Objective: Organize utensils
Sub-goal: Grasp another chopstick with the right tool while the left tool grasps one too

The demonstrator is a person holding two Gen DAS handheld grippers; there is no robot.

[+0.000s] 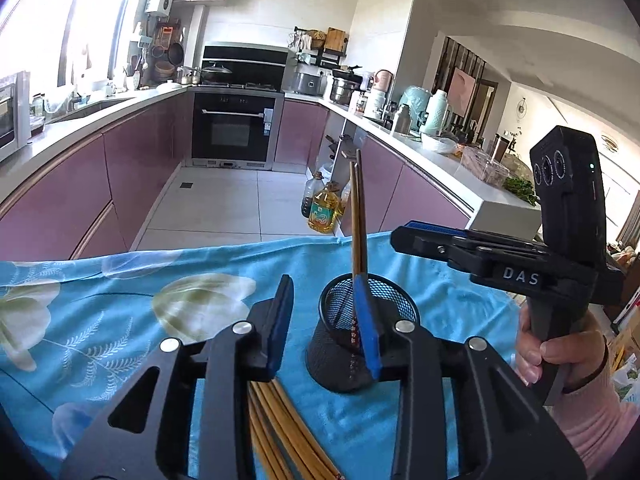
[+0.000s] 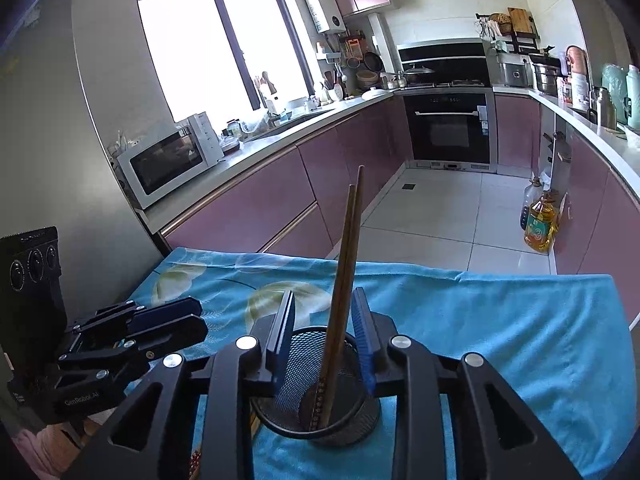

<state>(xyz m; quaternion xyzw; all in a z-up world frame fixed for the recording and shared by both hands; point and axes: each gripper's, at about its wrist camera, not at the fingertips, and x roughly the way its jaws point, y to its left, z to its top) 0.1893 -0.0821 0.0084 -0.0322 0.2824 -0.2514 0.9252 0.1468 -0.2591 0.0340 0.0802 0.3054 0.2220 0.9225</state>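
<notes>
1. Right wrist view: my right claw (image 2: 326, 340) stands parted around two chopsticks (image 2: 348, 248) leaning in the mesh cup (image 2: 340, 416), touching neither.
2. My left claw (image 1: 326, 328) hangs open, empty, over loose chopsticks (image 1: 280, 432) on the bench (image 1: 120, 320), likely next.

A microwave (image 2: 172, 160) sits on the counter (image 2: 256, 152) beside the window (image 2: 216, 48).

My table wears a blue floral cloth (image 2: 500, 320); on it stand a mesh cup (image 1: 340, 354) and loose chopsticks (image 1: 280, 432).
</notes>
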